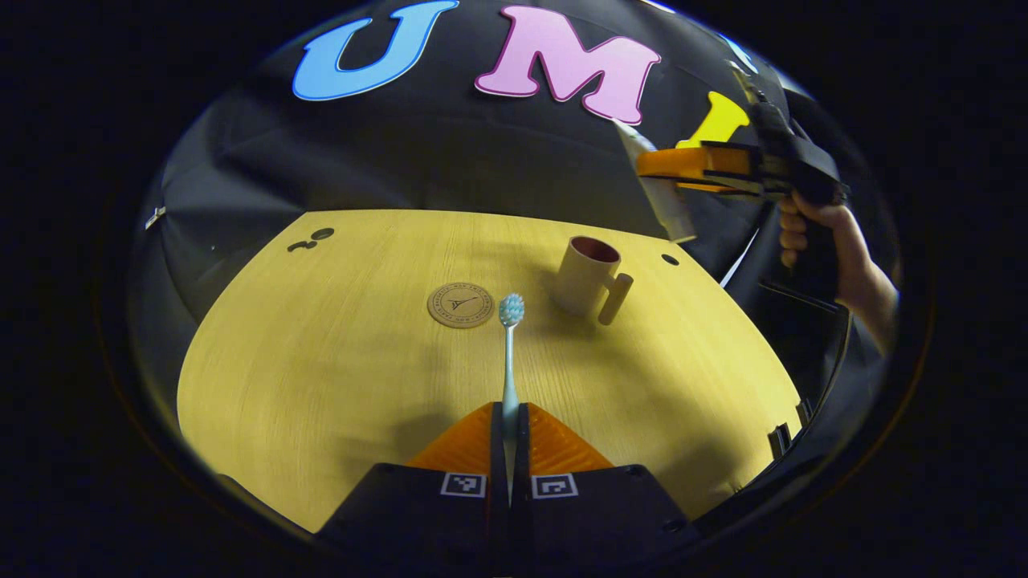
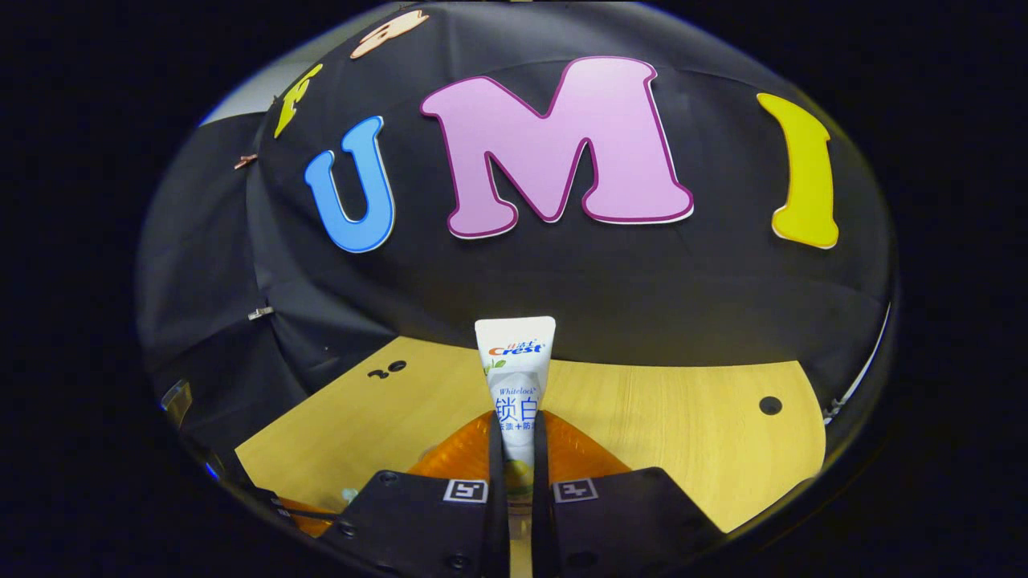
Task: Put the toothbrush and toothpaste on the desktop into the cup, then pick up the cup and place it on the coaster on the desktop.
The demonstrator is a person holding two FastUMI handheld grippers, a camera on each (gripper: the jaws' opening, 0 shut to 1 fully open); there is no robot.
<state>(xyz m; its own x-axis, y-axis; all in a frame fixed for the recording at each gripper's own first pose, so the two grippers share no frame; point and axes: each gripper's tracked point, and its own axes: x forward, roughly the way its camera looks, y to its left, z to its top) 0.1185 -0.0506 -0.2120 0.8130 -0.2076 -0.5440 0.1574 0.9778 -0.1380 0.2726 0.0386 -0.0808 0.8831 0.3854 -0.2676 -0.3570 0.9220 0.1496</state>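
my toothbrush (image 1: pixel 511 353): pale blue, blue-white bristles | my toothpaste (image 2: pixel 515 377): white, blue print | cup (image 1: pixel 587 276): beige, inside maybe dark red | coaster (image 1: pixel 460 305): tan | desktop (image 1: pixel 337 369): yellow woodgrain

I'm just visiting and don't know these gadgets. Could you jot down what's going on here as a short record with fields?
left gripper: shut on the toothbrush, bristle head pointing forward above the table
right gripper: shut on the toothpaste tube, held up in the air
mug: upright on the wooden table, nothing seen inside
coaster: round, bare, left of the mug in the left gripper view
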